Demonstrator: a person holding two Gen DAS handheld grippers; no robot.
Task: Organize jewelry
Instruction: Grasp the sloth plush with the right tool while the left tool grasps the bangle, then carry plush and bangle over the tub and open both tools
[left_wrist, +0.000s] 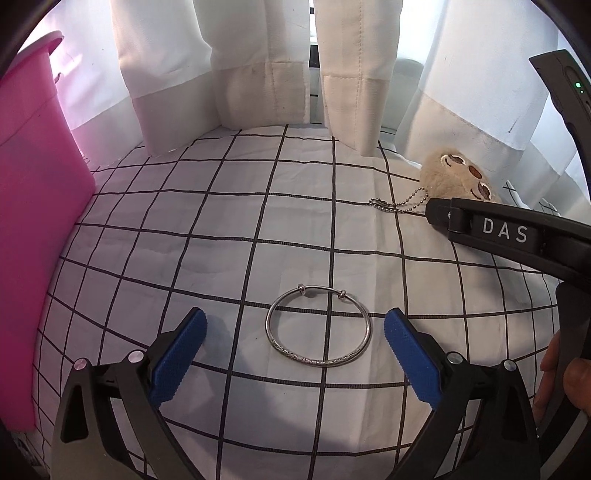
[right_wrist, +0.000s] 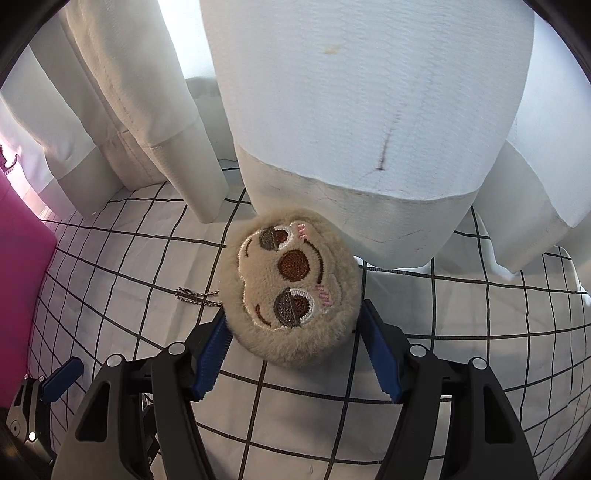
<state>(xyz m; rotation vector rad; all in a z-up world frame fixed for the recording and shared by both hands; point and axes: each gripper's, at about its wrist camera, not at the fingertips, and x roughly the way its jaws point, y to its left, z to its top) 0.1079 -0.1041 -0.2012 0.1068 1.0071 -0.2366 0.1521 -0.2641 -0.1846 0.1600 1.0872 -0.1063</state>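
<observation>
Hovering over a white cloth with a black grid (left_wrist: 221, 236), the left gripper (left_wrist: 295, 350) has its blue-padded fingers (left_wrist: 177, 362) spread wide on either side of a silver bangle (left_wrist: 318, 326). The bangle lies flat on the cloth between the fingers, and neither pad touches it. A pink container (left_wrist: 33, 229) stands at the left edge of that view, and white curtains (left_wrist: 258, 74) hang down to the cloth at the back.

The right gripper (right_wrist: 295, 343) points steeply down at a round beige plush charm (right_wrist: 295, 291) with an embroidered face. Its fingers (right_wrist: 212, 354) sit close against both sides of the charm's furry edge; whether the pads actually press into it or only brush the fur cannot be told. The charm rests on the gridded cloth against the hem of a curtain, and its ball chain (right_wrist: 195, 297) trails out to the left on the cloth.

In the left wrist view, the charm lies at the far right, partly hidden behind the black body of the right gripper, well apart from the bangle. A person's hand (left_wrist: 561, 380) shows at the right edge, wrapped around that gripper's handle.
</observation>
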